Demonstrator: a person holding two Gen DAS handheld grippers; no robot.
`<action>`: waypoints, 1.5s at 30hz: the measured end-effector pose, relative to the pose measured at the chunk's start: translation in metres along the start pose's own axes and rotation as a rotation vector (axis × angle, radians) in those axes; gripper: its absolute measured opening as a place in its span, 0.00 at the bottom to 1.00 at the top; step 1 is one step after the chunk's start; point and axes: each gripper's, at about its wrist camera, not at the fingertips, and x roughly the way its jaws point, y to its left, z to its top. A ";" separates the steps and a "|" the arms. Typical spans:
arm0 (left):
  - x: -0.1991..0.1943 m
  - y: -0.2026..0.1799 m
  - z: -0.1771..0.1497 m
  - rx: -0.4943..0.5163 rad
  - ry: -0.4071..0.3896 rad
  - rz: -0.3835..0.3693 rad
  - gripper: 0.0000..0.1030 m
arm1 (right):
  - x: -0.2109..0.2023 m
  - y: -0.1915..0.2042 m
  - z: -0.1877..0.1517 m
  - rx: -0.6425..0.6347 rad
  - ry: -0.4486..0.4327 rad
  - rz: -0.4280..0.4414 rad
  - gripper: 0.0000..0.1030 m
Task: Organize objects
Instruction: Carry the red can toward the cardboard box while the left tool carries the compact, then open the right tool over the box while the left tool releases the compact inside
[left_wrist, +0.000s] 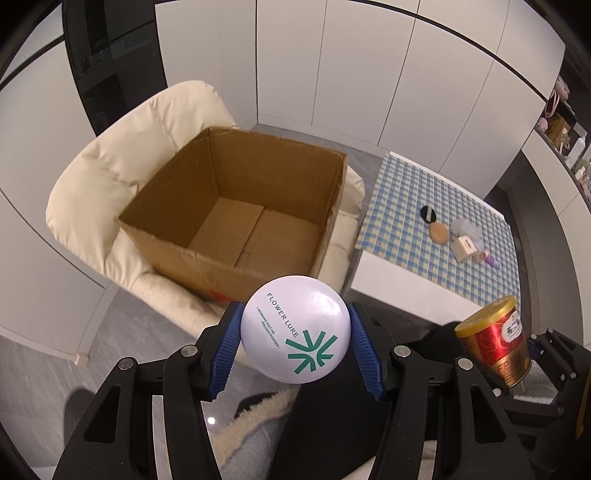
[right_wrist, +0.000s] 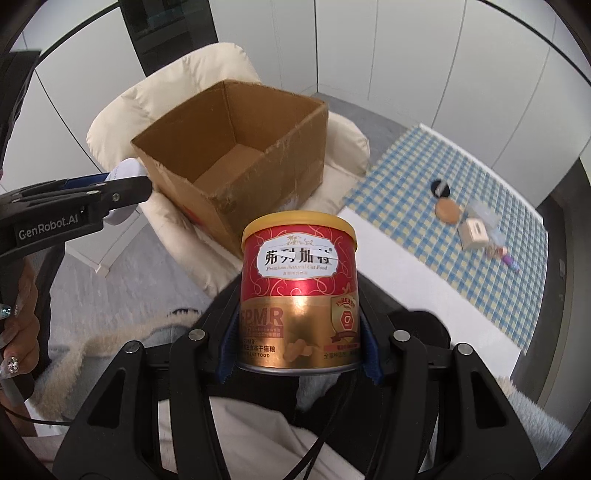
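Observation:
My left gripper is shut on a round white powder compact with a green logo, held in the air short of an open, empty cardboard box. My right gripper is shut on a red and gold cat food can with a yellow lid, held upright near the box. The can also shows in the left wrist view at the right. The left gripper with the compact shows in the right wrist view at the left, close to the box's near corner.
The box sits on a cream cushioned chair. To the right, a low table with a blue checked cloth carries a black puff, a tan puff, a small beige box and small items. White cabinets stand behind.

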 end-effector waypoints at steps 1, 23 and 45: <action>0.001 0.002 0.005 0.001 0.001 0.001 0.56 | 0.002 0.003 0.006 -0.009 -0.005 0.002 0.55; 0.091 0.076 0.098 -0.092 0.044 0.041 0.56 | 0.091 0.048 0.134 -0.118 0.007 0.064 0.55; 0.167 0.116 0.109 -0.157 0.150 0.087 0.56 | 0.185 0.042 0.181 -0.083 0.106 0.023 0.55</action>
